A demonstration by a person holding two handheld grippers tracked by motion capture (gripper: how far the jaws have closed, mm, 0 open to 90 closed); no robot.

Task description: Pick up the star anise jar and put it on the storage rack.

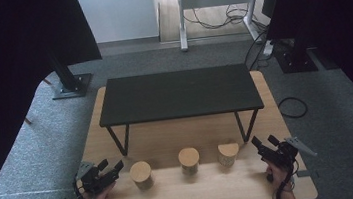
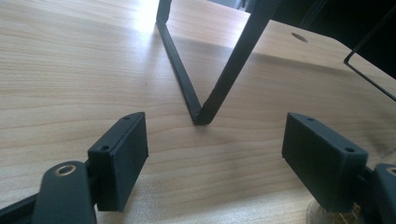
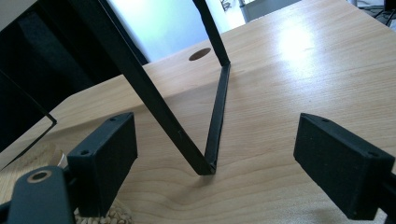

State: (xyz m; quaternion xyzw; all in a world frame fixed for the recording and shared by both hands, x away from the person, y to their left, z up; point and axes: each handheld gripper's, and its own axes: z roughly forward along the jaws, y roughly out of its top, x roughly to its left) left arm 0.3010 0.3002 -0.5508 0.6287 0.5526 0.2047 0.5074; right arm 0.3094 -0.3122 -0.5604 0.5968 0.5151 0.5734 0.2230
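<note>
Hands grip both tools at the near edge of the wooden table [image 1: 175,192]. Left gripper [image 1: 113,169] sits at the near left, its jaws apart with nothing between them, tips aimed right and slightly far, just beside the left jar [image 1: 141,174] but not touching it. In the left gripper view the same jaws stand wide over bare wood, with a bit of a jar [image 2: 322,215] showing under the right jaw at the bottom edge. Right gripper [image 1: 264,143] sits at the near right, jaws also apart and empty, tips pointing far and left toward the right jar [image 1: 228,154], near it but clear of it. In the right gripper view a jar [image 3: 105,217] with pale grains shows under the left jaw at the bottom edge.

Three jars with wooden lids stand in a row between the grippers: left, middle jar [image 1: 189,159] and right, each well apart from the next. All three stand upright on the table, just near of the shelf legs.

Farther back stands a low black shelf [image 1: 179,94] on thin black legs, its top bare. One V-shaped leg [image 2: 201,100] meets the wood ahead of the left jaws, another leg [image 3: 210,140] ahead of the right jaws. Beyond the table lies grey carpet [image 1: 34,151]
</note>
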